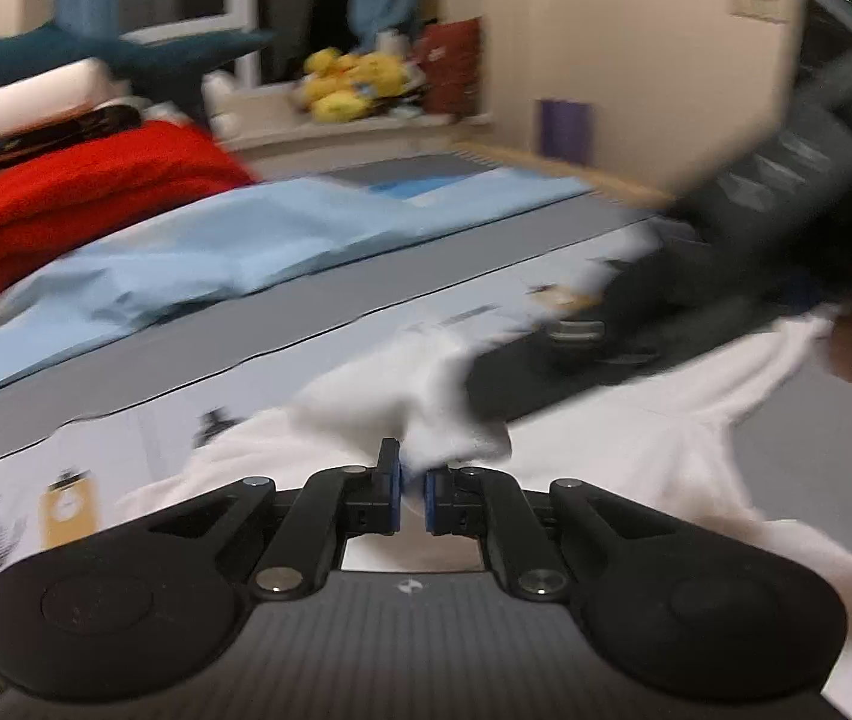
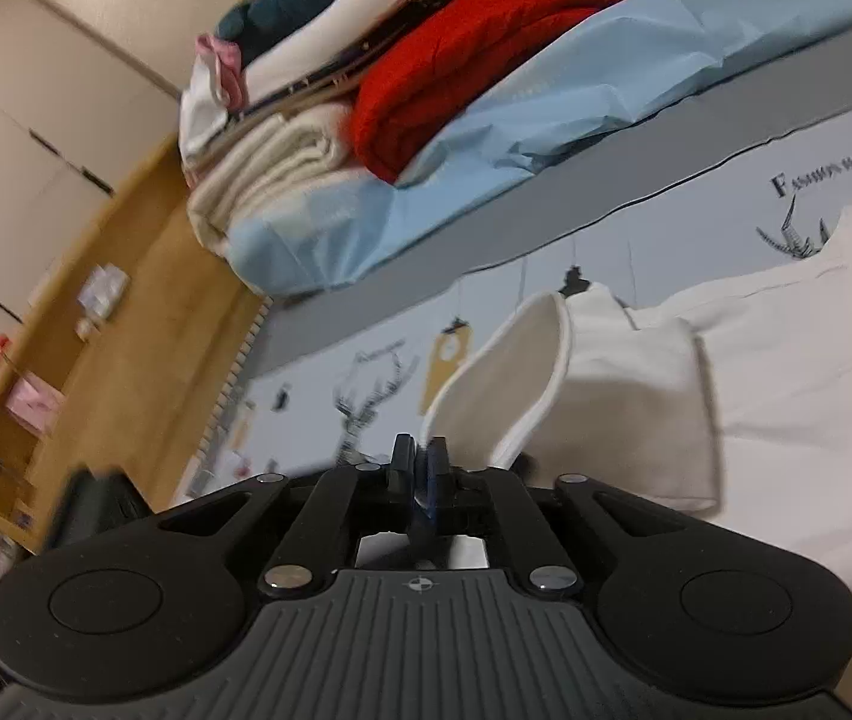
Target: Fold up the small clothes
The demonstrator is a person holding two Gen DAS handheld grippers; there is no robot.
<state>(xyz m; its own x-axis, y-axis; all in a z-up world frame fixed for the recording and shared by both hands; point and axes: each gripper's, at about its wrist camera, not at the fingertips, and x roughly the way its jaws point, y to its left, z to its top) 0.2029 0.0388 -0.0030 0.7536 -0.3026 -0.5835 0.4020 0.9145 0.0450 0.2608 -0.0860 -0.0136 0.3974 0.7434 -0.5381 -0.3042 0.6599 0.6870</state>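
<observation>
A small white garment [image 1: 618,456] lies on a pale printed sheet [image 1: 144,444]. My left gripper [image 1: 413,477] is shut on a bunched fold of the white garment and holds it lifted. My right gripper [image 2: 422,462] is shut on a white sleeve end [image 2: 510,372] of the same garment [image 2: 786,360], which stands up from the fingers. The right gripper's black body [image 1: 756,228] crosses the left wrist view from the upper right, blurred, above the cloth.
A light blue sheet [image 2: 546,120] lies behind the grey band of the bed. A red blanket [image 2: 468,54] and folded white and cream cloths [image 2: 270,180] are stacked on it. A wooden shelf [image 2: 96,312] stands at the left. Yellow plush toys [image 1: 354,84] sit on a sill.
</observation>
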